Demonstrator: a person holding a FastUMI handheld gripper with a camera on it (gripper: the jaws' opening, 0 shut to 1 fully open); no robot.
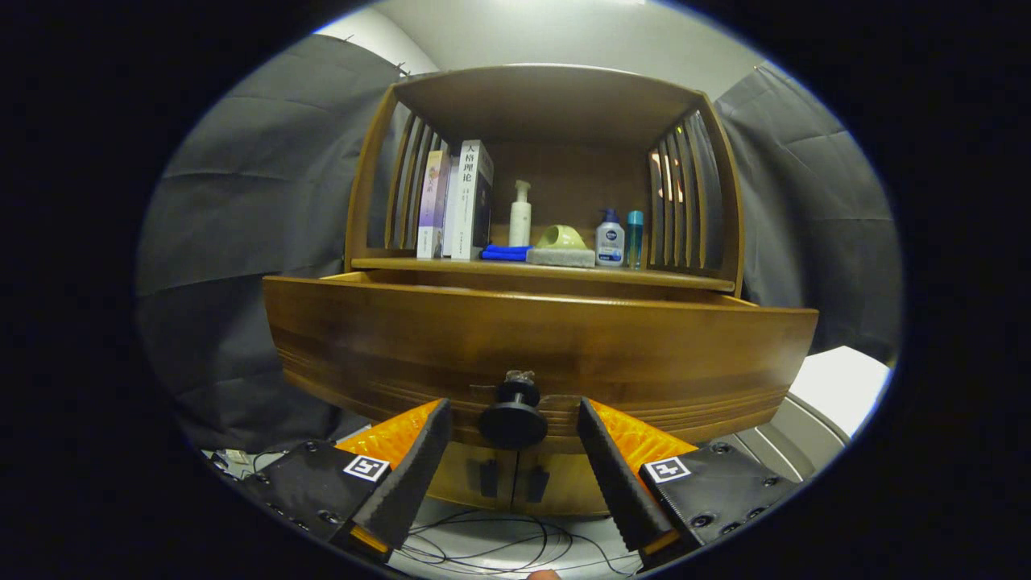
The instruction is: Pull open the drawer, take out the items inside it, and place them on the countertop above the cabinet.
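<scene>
Gripper view: a wooden cabinet [540, 105] with its drawer [540, 346] pulled partly out, and the tool [513, 419] spread open around the drawer's knob [513, 419].

Above the drawer, the tabletop [685, 278] carries books [455, 201], a white pump bottle [520, 213], a folded blue cloth [505, 253], a green bowl [561, 236], a grey sponge [561, 257] and two small bottles [618, 239]. What lies inside the drawer is hidden by its front. The dark round knob sits between the fingers [415, 459]; neither one presses on it, with a gap on each side.
</scene>
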